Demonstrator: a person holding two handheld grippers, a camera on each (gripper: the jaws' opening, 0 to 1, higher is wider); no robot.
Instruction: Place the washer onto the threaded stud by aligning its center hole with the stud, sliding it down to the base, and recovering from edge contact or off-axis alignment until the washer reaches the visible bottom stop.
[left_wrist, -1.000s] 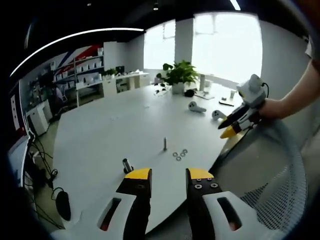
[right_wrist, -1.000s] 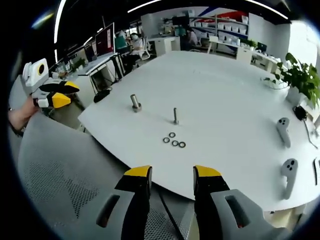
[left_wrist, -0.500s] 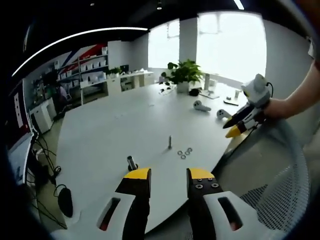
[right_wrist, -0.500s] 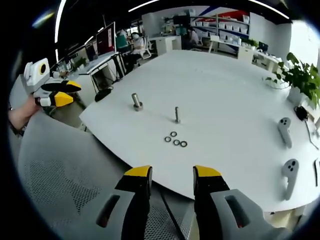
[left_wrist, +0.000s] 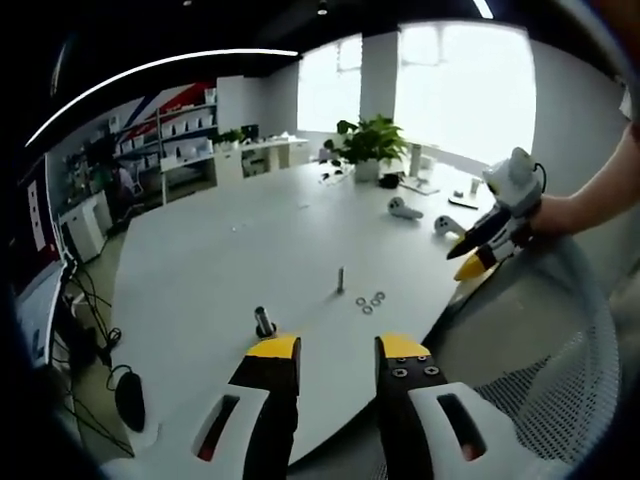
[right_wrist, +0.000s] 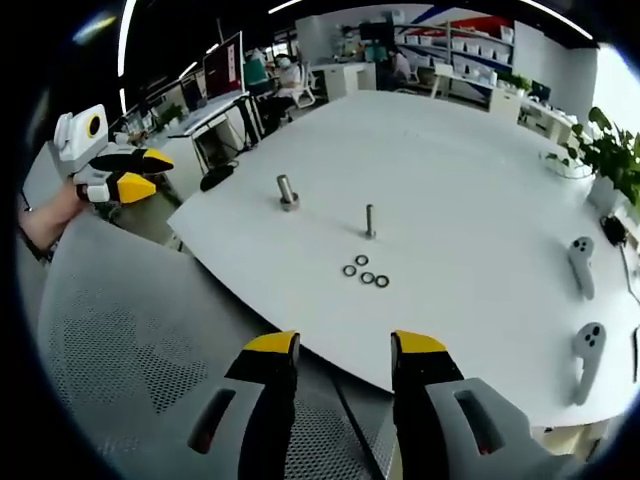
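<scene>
Both yellow-tipped grippers, left (left_wrist: 337, 348) and right (right_wrist: 345, 345), hang unclenched and empty. Approach one small dark metal ring washer (right_wrist: 382, 281) squarely, pinching its rim, clear of the slim upright threaded stud (right_wrist: 370, 220).

A broad white bench (right_wrist: 470, 160) carries a thin upright stud (right_wrist: 370, 220) with four small washers (right_wrist: 366, 273) lying in a loose cluster just beside it. A thicker bolt (right_wrist: 288, 192) stands near the edge (well apart from the washers). Two white controllers (right_wrist: 582, 300) and a potted plant (left_wrist: 372, 150) sit farther off.
</scene>
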